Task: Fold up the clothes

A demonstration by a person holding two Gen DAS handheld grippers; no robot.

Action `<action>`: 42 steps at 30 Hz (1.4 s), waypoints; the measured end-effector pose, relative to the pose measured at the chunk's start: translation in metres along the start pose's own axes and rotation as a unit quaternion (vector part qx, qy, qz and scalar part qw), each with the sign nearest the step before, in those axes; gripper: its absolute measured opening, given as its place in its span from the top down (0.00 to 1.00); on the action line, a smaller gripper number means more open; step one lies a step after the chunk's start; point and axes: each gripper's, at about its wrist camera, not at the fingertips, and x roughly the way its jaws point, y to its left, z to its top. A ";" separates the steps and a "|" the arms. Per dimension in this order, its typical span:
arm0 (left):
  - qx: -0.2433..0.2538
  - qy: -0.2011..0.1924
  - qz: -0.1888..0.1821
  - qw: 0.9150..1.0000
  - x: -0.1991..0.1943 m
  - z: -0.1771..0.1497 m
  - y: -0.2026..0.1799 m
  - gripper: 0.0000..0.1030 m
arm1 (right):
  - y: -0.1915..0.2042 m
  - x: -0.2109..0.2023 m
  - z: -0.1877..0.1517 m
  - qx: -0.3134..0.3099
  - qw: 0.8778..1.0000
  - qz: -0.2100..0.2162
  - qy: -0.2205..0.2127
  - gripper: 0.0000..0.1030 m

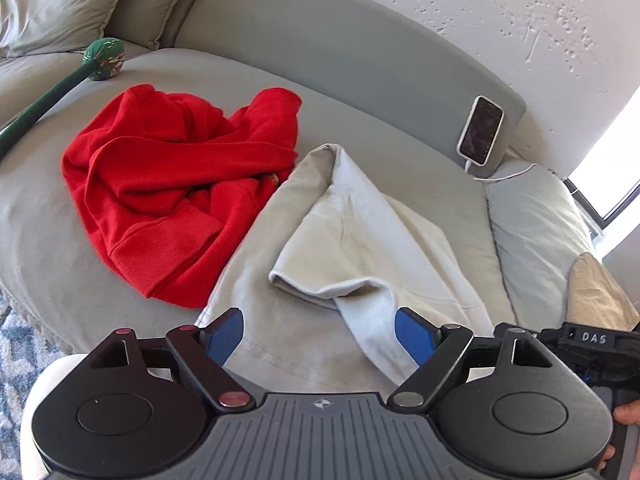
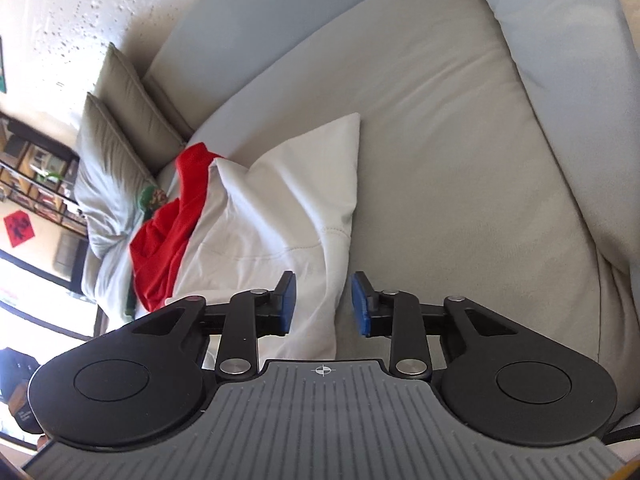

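A crumpled red garment (image 1: 172, 184) lies on the grey sofa seat (image 1: 420, 168), left of a partly folded white garment (image 1: 360, 232). My left gripper (image 1: 320, 322) hovers over the near part of the white garment, jaws wide apart and pads touching nothing. In the right wrist view the white garment (image 2: 280, 208) runs away from me, with the red garment (image 2: 168, 240) behind its left side. My right gripper (image 2: 324, 292) stands partly open just above the white garment's near right edge. Cloth shows in the gap, but the blue pads (image 2: 290, 292) do not press on it.
A phone (image 1: 481, 130) on a white cable leans against the sofa back at the right. A green stick toy (image 1: 105, 59) lies far left near the pillows (image 1: 60, 0). A black housing marked DAS (image 1: 592, 340) and a hand (image 1: 626, 414) are at the right edge. A patterned rug (image 1: 16, 352) shows lower left.
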 end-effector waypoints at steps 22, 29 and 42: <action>-0.138 0.001 0.042 0.990 0.045 0.020 0.013 1.00 | 0.006 0.000 -0.029 0.028 0.999 0.016 -0.006 0.64; -0.090 -0.089 0.057 0.990 0.008 0.019 0.017 1.00 | 0.016 0.002 -0.032 0.012 1.000 0.011 -0.001 0.59; -0.058 -0.037 0.094 0.993 -0.001 0.009 0.047 0.41 | 0.031 0.007 -0.030 -0.017 1.000 -0.005 0.011 0.53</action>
